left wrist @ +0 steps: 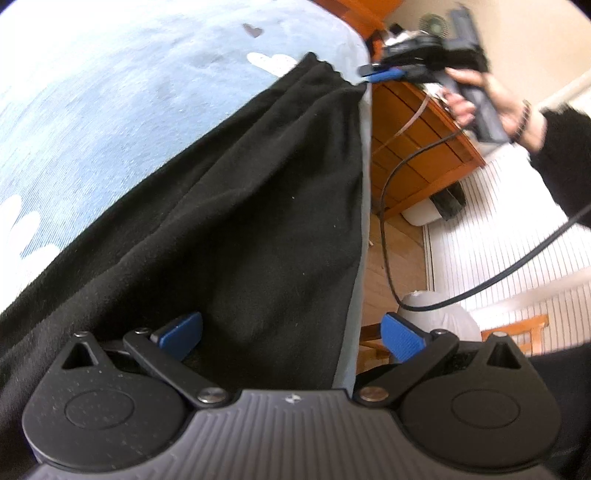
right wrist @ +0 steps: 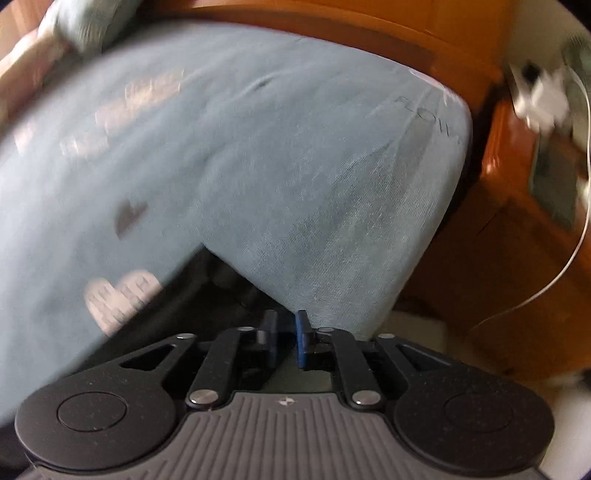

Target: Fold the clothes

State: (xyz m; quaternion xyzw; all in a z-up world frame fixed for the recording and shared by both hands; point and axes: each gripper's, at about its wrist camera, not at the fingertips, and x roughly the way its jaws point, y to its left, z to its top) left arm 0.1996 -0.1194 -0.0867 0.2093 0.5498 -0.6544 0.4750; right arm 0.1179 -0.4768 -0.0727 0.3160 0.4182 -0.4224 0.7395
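Note:
A black garment (left wrist: 240, 203) lies stretched along the edge of a bed covered by a light blue sheet (left wrist: 110, 129) with white hearts. My left gripper (left wrist: 291, 332) is open wide just above the garment's near end, its left blue pad (left wrist: 184, 328) against the cloth. A hand holds my right gripper (left wrist: 384, 74) at the garment's far corner, which is drawn to a point toward it. In the right wrist view, the right gripper (right wrist: 284, 321) shows a narrow gap between its pads with nothing in it. The black garment (right wrist: 207, 288) lies below it on the sheet (right wrist: 258, 147).
A wooden nightstand (left wrist: 417, 136) stands past the bed's edge, with a black cable (left wrist: 388, 221) hanging in front of it. White striped bedding (left wrist: 498, 221) lies to the right. A wooden headboard (right wrist: 332, 22) and a pillow (right wrist: 85, 26) border the bed's far side.

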